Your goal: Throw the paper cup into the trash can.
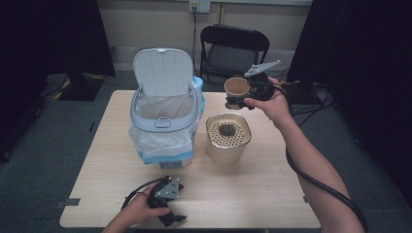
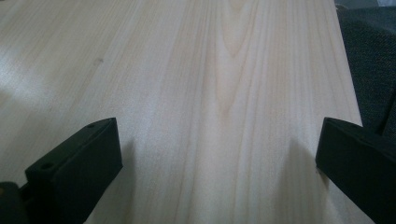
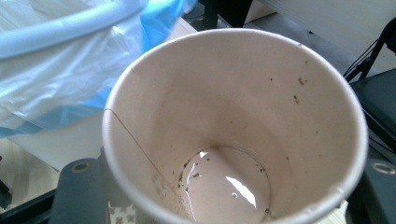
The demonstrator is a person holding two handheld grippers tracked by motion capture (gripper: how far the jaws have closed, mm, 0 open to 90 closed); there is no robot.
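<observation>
My right gripper is shut on a brown paper cup, held in the air beyond the strainer container and tipped so its mouth faces the camera. Inside the paper cup I see a thin wet film and dark specks at the bottom. A cream container with a perforated top stands mid-table with a dark clump on the holes. A white bin with its lid raised and a plastic liner stands left of it. My left gripper rests open near the table's front edge, jaws wide over bare wood.
The wooden table has a black folding chair behind its far edge. Cables lie on the grey carpet at the right. The bin's blue-edged liner is close to the cup on its left.
</observation>
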